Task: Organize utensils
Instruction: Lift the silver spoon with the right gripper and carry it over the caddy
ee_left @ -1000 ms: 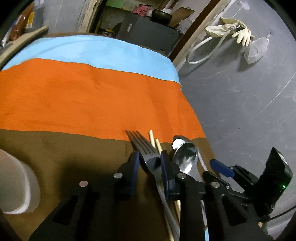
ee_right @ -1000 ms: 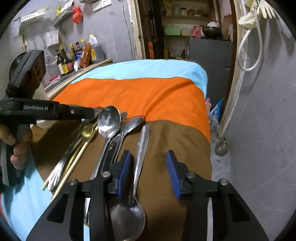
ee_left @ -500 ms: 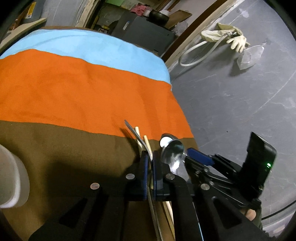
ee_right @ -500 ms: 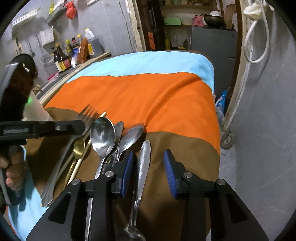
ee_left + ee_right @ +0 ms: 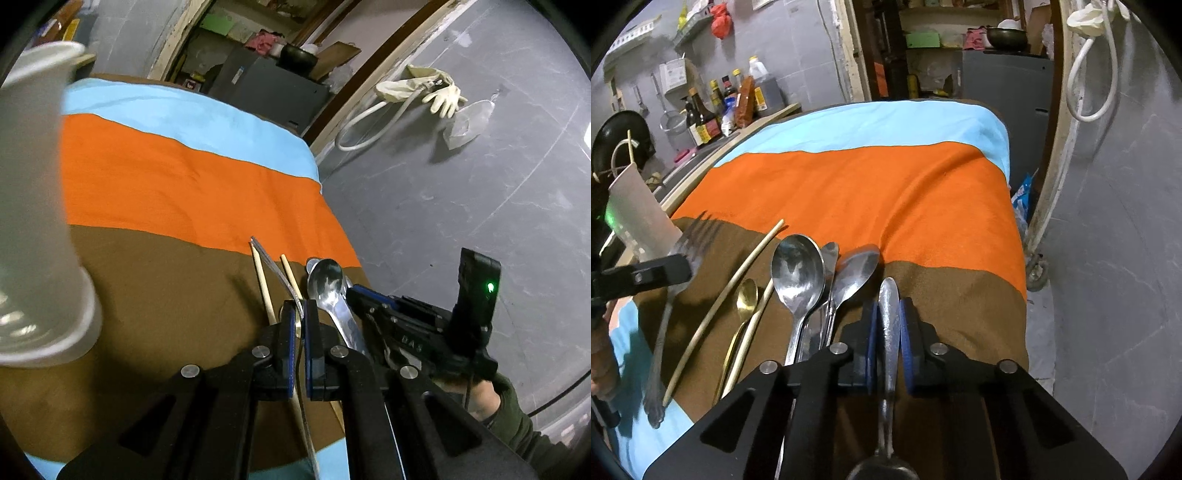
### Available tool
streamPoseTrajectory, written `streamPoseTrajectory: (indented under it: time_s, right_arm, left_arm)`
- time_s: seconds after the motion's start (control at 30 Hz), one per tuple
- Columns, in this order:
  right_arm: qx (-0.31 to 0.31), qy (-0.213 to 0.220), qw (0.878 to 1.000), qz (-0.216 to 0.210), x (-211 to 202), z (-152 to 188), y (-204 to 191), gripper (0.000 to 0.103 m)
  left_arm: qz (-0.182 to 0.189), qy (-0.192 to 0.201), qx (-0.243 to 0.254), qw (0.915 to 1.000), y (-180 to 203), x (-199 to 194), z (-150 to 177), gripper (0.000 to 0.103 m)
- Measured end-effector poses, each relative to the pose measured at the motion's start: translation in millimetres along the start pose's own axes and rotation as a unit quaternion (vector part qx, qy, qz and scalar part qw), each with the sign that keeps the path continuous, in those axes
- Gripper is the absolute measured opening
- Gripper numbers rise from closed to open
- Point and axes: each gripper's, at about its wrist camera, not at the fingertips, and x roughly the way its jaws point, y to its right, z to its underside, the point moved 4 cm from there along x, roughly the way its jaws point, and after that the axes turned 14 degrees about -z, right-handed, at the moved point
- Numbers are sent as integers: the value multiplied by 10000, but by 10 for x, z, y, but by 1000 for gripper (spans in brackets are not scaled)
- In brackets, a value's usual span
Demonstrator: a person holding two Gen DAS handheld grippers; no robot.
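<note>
Both grippers have something pinched. The left gripper (image 5: 300, 334) has its jaws clamped tight on the thin steel fork (image 5: 687, 246), which is turned edge-on. The right gripper (image 5: 888, 334) has just closed its jaws on the handle of a silver spoon (image 5: 888, 325) whose bowl points back at the camera. The other utensils sit bunched on the brown stripe of the striped cloth (image 5: 871, 192) covering the desk: big steel spoon (image 5: 798, 267), small gold spoon (image 5: 746, 298), pale wooden chopsticks (image 5: 731, 291). The white plastic cup (image 5: 33, 221) stands off to the left.

Risks I see: that slick, narrow fork could twist or slip out. Lifting either piece might drag its neighbours, since they overlap.
</note>
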Motion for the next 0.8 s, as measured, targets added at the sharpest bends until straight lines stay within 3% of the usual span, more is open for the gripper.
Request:
streamPoseTrajectory:
  time_s: [0.17, 0.43, 0.6, 0.8]
  right_arm:
    - [184, 338, 9992, -129, -137, 37, -1, 10]
    - [-123, 1395, 9901, -31, -580, 170, -253, 10]
    - [-652, 2077, 9758, 180, -843, 248, -534, 9]
    - [-852, 2620, 9613, -59, -1011, 244, -776, 9]
  left_arm:
    - [18, 231, 120, 9997, 18, -158, 83, 1]
    - [86, 793, 191, 9966, 47, -395, 149, 1]
    - [-85, 1137, 395, 9927, 95, -549, 212, 1]
    - [-122, 1577, 451, 9864, 134, -769, 253, 1]
